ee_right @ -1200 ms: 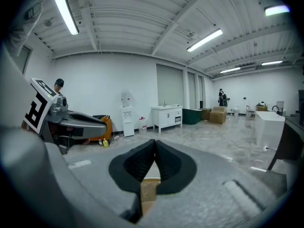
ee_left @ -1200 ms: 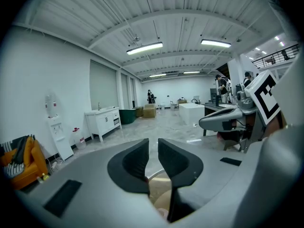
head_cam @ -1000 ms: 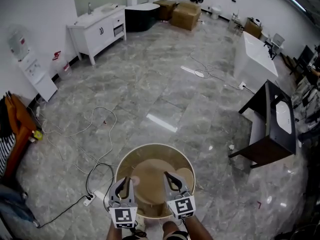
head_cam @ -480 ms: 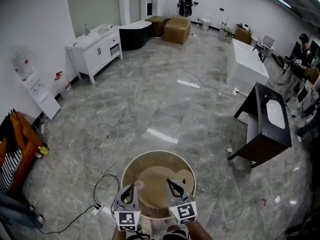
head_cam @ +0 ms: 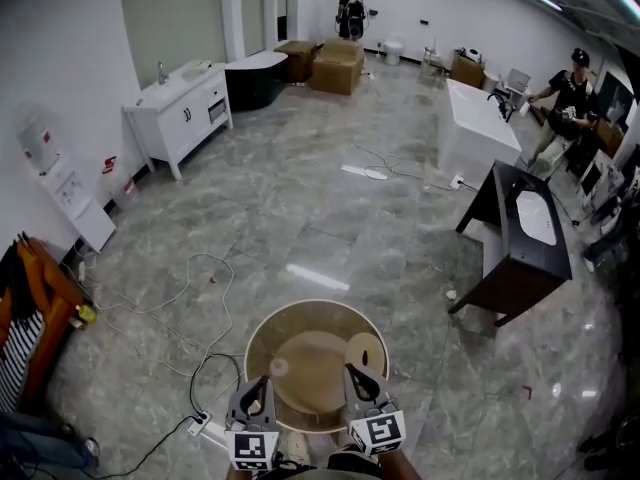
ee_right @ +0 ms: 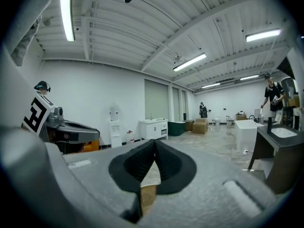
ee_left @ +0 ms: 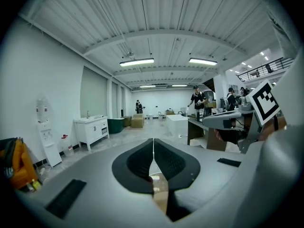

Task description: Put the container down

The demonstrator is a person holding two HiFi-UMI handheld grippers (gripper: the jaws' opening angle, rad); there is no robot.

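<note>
A round tan container (head_cam: 318,308), open at the top, hangs above the grey marble floor at the bottom of the head view. A paler disc (head_cam: 365,351) leans inside it. My left gripper (head_cam: 257,386) is at its near rim on the left and my right gripper (head_cam: 356,378) at its near rim on the right. In the left gripper view the left gripper (ee_left: 153,148) has its pads together, with a tan edge of the container (ee_left: 160,196) low between the jaws. The right gripper (ee_right: 155,148) looks the same, with the container (ee_right: 148,194) low between its jaws.
A power strip (head_cam: 205,428) and loose cables (head_cam: 200,298) lie on the floor just left of the container. To the right stands a dark washstand (head_cam: 520,238), behind it a white tub (head_cam: 478,128). A white vanity (head_cam: 180,108) lines the left wall. People stand far back (head_cam: 350,8) and at the right (head_cam: 565,98).
The left jaws have come together at the rim. The container stays at the grippers while the floor and room shift as the view moves forward.
</note>
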